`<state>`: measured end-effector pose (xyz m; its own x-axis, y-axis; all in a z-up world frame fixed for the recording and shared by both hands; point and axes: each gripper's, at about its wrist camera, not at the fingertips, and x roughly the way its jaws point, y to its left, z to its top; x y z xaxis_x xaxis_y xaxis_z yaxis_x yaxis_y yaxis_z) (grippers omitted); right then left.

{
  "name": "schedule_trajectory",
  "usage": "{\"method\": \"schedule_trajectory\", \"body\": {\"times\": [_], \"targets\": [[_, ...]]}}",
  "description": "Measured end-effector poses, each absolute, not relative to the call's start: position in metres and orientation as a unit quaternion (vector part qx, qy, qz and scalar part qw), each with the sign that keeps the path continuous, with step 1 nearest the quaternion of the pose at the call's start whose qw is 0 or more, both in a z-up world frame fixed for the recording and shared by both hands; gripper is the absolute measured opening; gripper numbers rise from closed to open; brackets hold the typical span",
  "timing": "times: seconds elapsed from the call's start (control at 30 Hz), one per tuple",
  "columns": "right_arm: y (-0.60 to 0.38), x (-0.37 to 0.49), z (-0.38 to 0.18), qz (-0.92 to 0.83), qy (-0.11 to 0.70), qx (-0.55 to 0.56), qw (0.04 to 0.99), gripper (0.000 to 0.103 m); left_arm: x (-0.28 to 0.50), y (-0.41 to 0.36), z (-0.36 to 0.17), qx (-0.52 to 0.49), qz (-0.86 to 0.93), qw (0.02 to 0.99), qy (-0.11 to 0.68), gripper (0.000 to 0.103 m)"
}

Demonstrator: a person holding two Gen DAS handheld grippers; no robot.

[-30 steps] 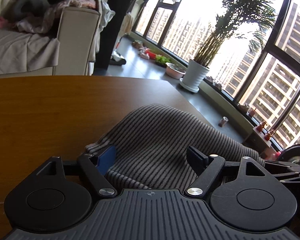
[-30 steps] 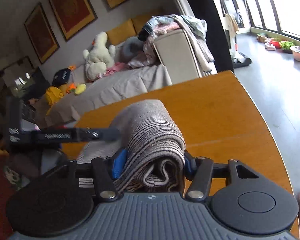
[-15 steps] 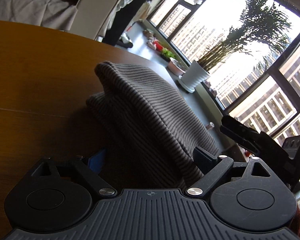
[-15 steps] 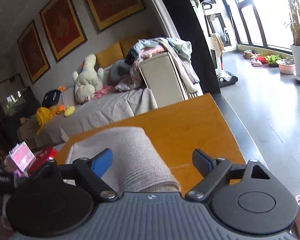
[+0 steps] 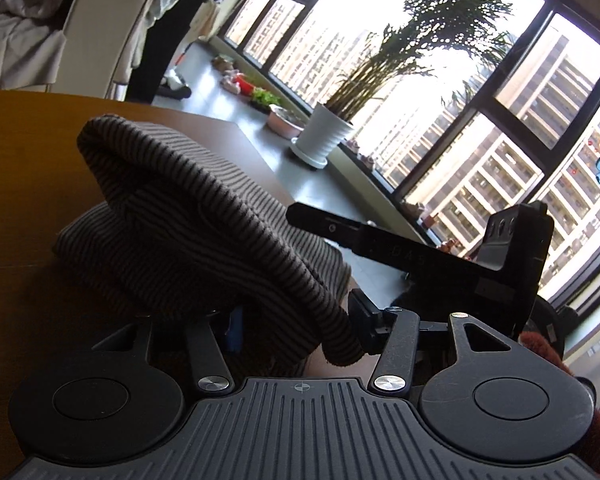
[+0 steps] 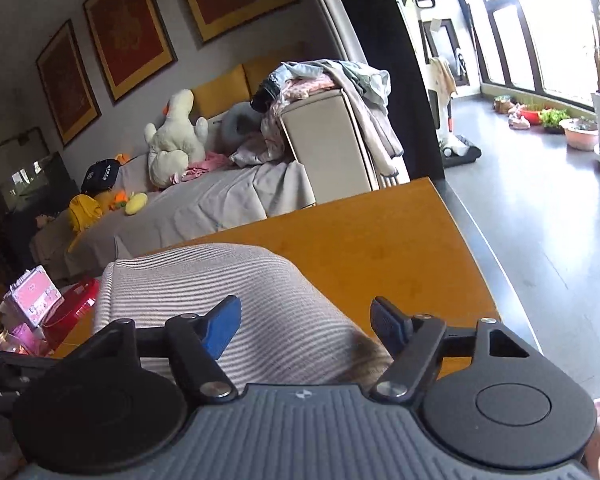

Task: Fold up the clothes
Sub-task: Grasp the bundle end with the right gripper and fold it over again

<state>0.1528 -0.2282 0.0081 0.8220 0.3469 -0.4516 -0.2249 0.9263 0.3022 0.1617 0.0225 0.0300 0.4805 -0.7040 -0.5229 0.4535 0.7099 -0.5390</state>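
Note:
A grey-and-dark striped knit garment lies bunched on the wooden table. My left gripper is shut on its near edge, the jaws held apart by thick folds. Cloth covers the left finger, and a raised fold stands up ahead. The right gripper's black body reaches in from the right, beside the garment. In the right wrist view the garment lies under and between the fingers of my right gripper, which is open and holds nothing. The table stretches ahead of it.
The table's right edge drops to a grey floor. A sofa with soft toys and piled clothes stands beyond the table. A potted palm and bowls line the window. A pink case sits at the left.
My right gripper has let go of the folded bundle and now stands open over it. My left gripper has closed on the garment's near edge and lifted a fold.

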Motion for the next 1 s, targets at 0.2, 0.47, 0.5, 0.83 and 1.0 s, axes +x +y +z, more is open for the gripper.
{"method": "schedule_trajectory", "body": {"times": [0.2,0.47,0.5,0.83,1.0], "targets": [[-0.228,0.166,-0.009,0.155,0.296,0.094,0.938,0.078,0.161,0.025,0.008,-0.172,-0.333,0.836,0.402,0.055],[-0.192,0.109,-0.015,0.207,0.319,0.107,0.919,0.076,0.152,0.075,0.017,-0.174,-0.295,0.857,0.385,0.054],[-0.186,0.1,-0.014,0.222,0.32,0.099,0.916,0.076,0.15,0.083,0.018,-0.174,-0.289,0.86,0.382,0.055],[-0.218,0.149,0.034,0.216,0.276,0.177,0.92,0.086,0.126,0.107,0.057,-0.165,-0.283,0.888,0.321,0.066],[-0.21,0.223,-0.009,0.178,0.361,0.218,0.889,0.086,0.135,0.078,0.034,-0.134,-0.288,0.881,0.35,0.052]]}}
